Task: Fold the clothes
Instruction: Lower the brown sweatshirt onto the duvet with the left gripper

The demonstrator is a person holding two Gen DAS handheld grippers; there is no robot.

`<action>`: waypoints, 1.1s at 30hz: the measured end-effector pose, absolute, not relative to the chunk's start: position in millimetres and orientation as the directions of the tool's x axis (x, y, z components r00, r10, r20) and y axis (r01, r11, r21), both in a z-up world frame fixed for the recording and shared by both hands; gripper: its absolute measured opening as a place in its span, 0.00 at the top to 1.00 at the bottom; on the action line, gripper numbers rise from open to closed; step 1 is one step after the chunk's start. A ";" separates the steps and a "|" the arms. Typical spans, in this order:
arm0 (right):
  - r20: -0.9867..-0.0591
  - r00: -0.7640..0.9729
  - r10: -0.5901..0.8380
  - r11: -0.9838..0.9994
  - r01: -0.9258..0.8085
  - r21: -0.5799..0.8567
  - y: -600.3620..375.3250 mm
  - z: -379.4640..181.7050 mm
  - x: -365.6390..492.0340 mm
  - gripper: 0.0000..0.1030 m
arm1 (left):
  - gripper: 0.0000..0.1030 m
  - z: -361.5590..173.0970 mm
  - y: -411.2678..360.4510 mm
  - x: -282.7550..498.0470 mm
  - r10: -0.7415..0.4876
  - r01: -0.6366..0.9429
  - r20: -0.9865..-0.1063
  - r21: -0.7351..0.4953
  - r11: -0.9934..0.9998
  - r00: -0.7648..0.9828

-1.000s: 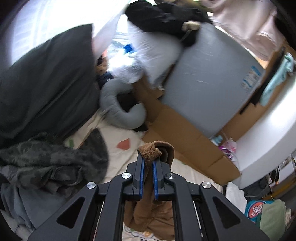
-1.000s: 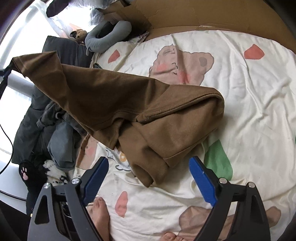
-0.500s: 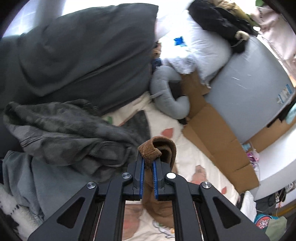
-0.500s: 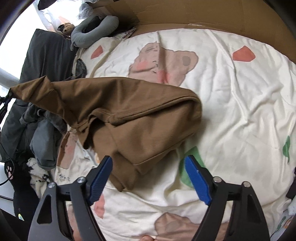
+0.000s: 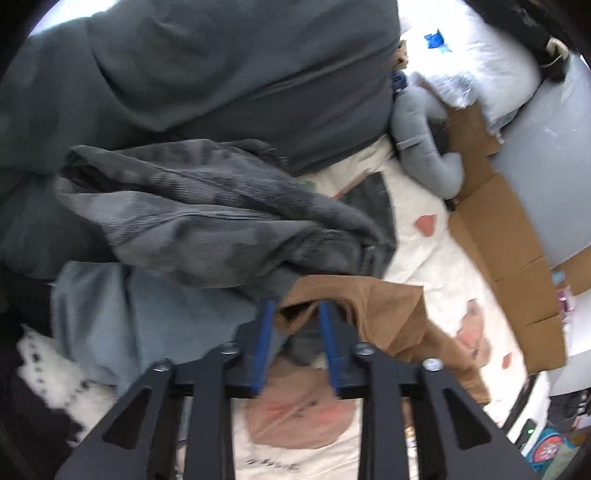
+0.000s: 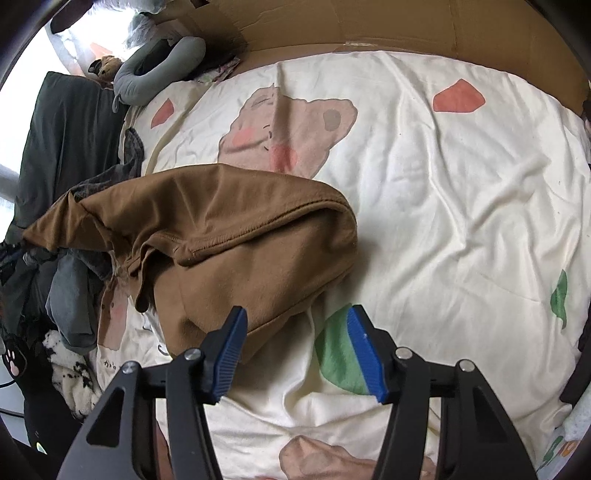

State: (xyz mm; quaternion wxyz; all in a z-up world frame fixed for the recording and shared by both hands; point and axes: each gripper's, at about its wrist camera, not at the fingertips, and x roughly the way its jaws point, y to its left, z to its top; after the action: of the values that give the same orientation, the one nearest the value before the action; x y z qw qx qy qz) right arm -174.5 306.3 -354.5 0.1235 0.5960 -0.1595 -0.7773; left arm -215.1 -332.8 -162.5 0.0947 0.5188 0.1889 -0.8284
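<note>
1. Right now the brown shirt [image 6: 236, 236] lies in a loose heap on the cream bedcover [image 6: 443, 206], the one with bears and red and green shapes on it.
2. One end of the shirt reaches over to the pile of clothes at the side of the bed.
3. The left gripper [image 5: 295, 314] points down at that end of the shirt. Its jaws are opening. A corner of the brown cloth sits between the blue fingers [image 5: 264, 332], but they are letting go and do not squeeze it.
4. The right gripper [image 6: 295, 332] hangs over the near edge of the shirt. Its jaws are closing. The left blue finger is over the hem of the shirt, and the other one is over the bedcover by a green patch [image 6: 340, 354]. The pads do not pinch anything.
5. Beside the left gripper lies a dark grey garment [image 5: 207, 221], all bunched up, on top of a blue-grey one [image 5: 122, 317].
6. Behind them a big dark grey pillow [image 5: 207, 74] leans at the side of the bed.
7. A grey curved neck pillow [image 6: 159, 70] sits in the far corner of the bed.
8. Brown cardboard [image 6: 369, 22] stands along the far edge of the bed.
9. Something white and fluffy with black spots [image 6: 70, 365] lies low at the left side, near the clothes pile.
</note>
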 end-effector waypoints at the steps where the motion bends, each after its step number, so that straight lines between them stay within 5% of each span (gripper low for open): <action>1: -0.886 -0.260 -0.384 -0.918 0.001 0.397 305.9 -354.6 -174.7 0.46 | 0.58 -161.3 -335.6 -211.1 0.031 0.355 -0.900 -0.204 -0.912 -0.435; 12: -0.881 -0.266 -0.392 -0.913 -0.005 0.408 307.6 -354.6 -175.3 0.46 | 0.57 -156.1 -307.0 -210.5 0.067 0.227 -0.916 -0.169 -0.959 -0.396; 22: -0.888 -0.280 -0.365 -0.925 0.002 0.380 323.9 -357.7 -181.9 0.46 | 0.57 -184.7 -201.5 -264.6 0.108 -0.220 -0.954 -0.046 -0.974 -0.280; 33: -0.887 -0.294 -0.356 -0.929 0.014 0.369 329.6 -362.7 -205.7 0.52 | 0.57 -214.8 -110.7 -290.7 0.120 -0.540 -0.966 0.022 -0.842 -0.227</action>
State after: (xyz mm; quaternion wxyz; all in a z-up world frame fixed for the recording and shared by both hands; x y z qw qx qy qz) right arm -205.7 329.6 -362.7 0.1171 0.5826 -0.1468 -0.7907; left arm -290.7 -110.7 -214.8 -0.2165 0.5827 -0.1799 -0.7624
